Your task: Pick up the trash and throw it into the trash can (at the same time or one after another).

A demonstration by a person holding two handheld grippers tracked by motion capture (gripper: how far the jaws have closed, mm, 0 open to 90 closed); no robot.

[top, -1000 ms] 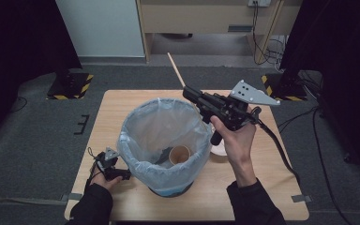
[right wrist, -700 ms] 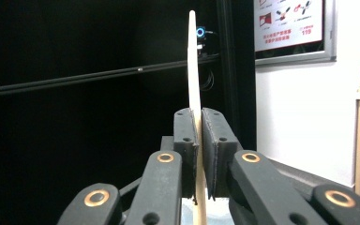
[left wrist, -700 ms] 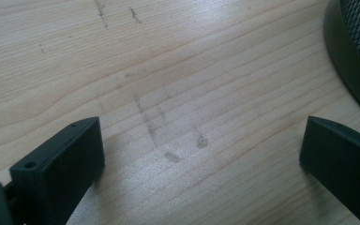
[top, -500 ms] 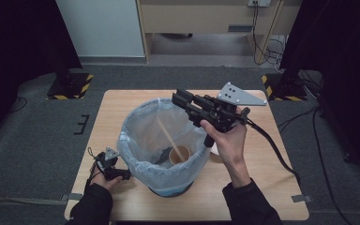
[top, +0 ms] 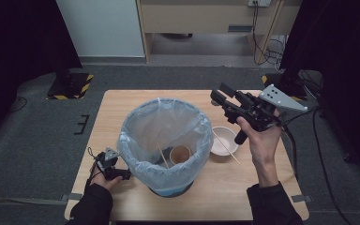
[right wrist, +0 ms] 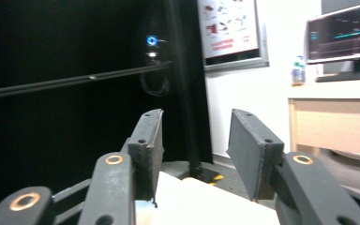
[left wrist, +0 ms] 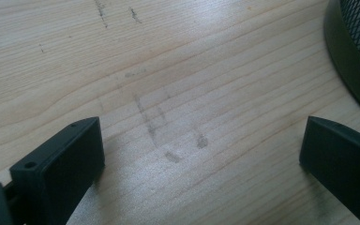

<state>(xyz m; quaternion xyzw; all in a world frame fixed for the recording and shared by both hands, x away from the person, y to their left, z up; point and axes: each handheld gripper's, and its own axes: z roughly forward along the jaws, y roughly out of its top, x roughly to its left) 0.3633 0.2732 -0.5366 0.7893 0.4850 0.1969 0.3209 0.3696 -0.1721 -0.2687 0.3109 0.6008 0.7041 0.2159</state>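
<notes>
With one wooden stick (top: 162, 157) and a paper cup (top: 180, 154) lying in the lined bin (top: 161, 140), the right gripper (top: 219, 93), fingers just opened and empty, next goes for the stick (top: 225, 146) across the white bowl (top: 222, 140), while the left gripper (top: 124, 175) rests wide on the bench (top: 225, 187).

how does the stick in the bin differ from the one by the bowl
The stick in the bin leans steeply inside the bag-lined bin, beside a paper cup; the stick by the bowl lies nearly flat, slanting across the white bowl onto the table. The first shows a short length, the second a longer one. Both are thin, pale wooden sticks.
</notes>
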